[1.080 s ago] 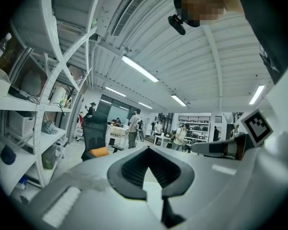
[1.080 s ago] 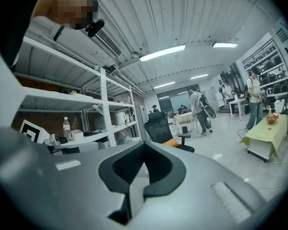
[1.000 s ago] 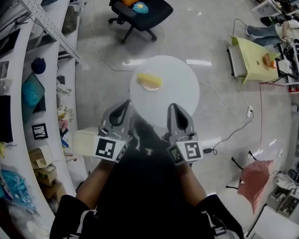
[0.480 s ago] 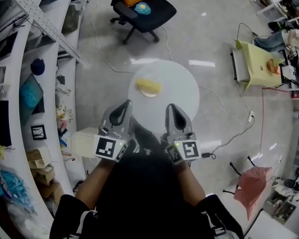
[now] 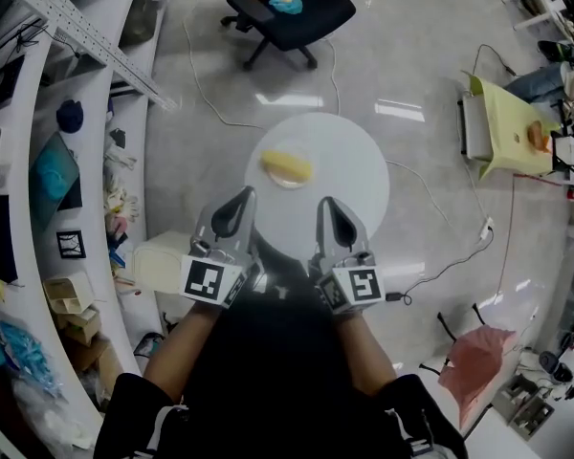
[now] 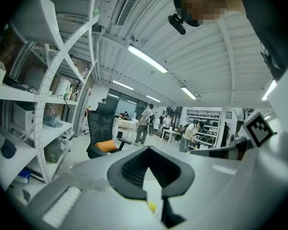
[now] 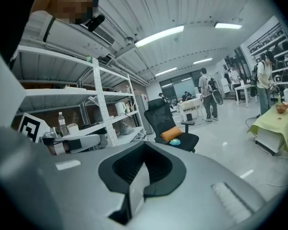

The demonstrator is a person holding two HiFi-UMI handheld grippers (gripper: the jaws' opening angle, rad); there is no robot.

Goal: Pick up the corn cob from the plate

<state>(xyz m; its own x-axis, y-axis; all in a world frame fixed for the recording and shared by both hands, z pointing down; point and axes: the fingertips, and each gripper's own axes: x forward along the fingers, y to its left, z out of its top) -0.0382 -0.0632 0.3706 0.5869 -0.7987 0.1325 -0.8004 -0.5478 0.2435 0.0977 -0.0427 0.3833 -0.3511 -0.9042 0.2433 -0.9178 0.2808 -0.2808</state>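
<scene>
I am holding my left gripper (image 5: 241,199) with its two grey jaws closed against each other. The black pads are meeting along a thin seam and gripping nothing. My right gripper (image 5: 327,207) is shut the same way just beside it, equally empty, and its own view shows the jaws closed tip to tip. Both are hanging over the near edge of the round white table (image 5: 354,175), pointing across it without touching anything on it. The yellow corn cob (image 5: 287,166) is lying on its side on a small white plate (image 5: 291,185), just ahead of my left gripper's tip and a little to its right. It is ahead and to the left of my right gripper and clear of both. In the left gripper view, a small yellow speck (image 6: 151,206) is showing through the slit between the jaws, too small to name with confidence. Beyond the table, past both tips, a black office chair with an orange cushion (image 5: 292,8) is standing on the pale floor.
</scene>
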